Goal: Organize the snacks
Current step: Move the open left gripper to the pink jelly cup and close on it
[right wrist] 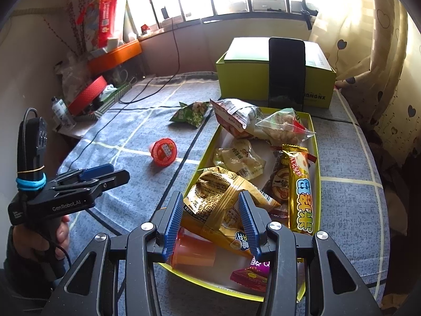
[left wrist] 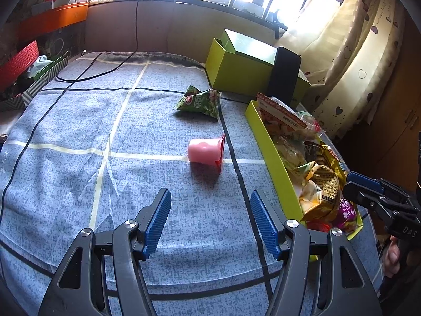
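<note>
My left gripper is open and holds nothing, low over the blue checked blanket. Ahead of it a pink jelly cup with a red lid lies on its side. Farther back lies a small green chip bag. To the right, a yellow-green tray holds several snack packets. My right gripper hangs over the tray's near end, its blue pads against the sides of a crumpled gold snack bag. An orange jelly cup lies under its left finger.
A large yellow-green box stands behind the tray with a black phone leaning on it. A black cable crosses the far blanket. Boxes and a red basket crowd the left side. A heart-patterned curtain hangs on the right.
</note>
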`<act>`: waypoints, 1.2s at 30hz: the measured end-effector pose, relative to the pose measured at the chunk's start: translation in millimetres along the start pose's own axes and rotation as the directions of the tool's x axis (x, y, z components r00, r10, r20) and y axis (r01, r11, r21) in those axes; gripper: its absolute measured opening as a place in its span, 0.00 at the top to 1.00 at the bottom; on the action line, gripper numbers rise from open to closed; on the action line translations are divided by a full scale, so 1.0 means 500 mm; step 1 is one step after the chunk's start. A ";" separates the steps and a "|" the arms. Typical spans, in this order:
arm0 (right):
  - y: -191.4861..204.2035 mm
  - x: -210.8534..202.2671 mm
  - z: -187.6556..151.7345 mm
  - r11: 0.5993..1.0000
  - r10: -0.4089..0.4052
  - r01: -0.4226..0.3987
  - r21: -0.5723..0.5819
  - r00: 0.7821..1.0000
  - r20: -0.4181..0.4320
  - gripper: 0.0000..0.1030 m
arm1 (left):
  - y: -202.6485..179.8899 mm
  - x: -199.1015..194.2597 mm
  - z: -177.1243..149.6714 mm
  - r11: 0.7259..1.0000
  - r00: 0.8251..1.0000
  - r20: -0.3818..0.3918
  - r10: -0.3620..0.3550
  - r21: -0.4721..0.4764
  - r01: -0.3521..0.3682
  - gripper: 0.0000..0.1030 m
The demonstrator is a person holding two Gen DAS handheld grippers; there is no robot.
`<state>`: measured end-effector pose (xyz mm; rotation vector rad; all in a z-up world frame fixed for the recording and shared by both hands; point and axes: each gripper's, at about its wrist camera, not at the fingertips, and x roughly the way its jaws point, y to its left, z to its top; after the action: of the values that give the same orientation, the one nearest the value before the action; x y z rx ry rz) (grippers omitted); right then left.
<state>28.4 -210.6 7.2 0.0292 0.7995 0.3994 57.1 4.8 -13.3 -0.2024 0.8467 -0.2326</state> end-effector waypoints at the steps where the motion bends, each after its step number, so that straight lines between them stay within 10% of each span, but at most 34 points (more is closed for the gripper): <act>1: 0.001 0.001 0.000 1.000 0.001 -0.001 -0.001 1.000 -0.001 0.59 | 0.000 0.000 0.000 1.000 1.000 0.001 0.000 0.000 0.000 0.38; 36: 0.021 0.039 0.042 1.000 0.005 -0.005 -0.031 1.000 -0.016 0.57 | 0.005 0.125 0.084 0.997 0.998 -0.063 -0.033 0.071 0.037 0.38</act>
<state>51.8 -191.4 10.2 -0.0007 0.8093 0.4173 129.3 -6.6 -31.4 -0.1437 0.8947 -0.3029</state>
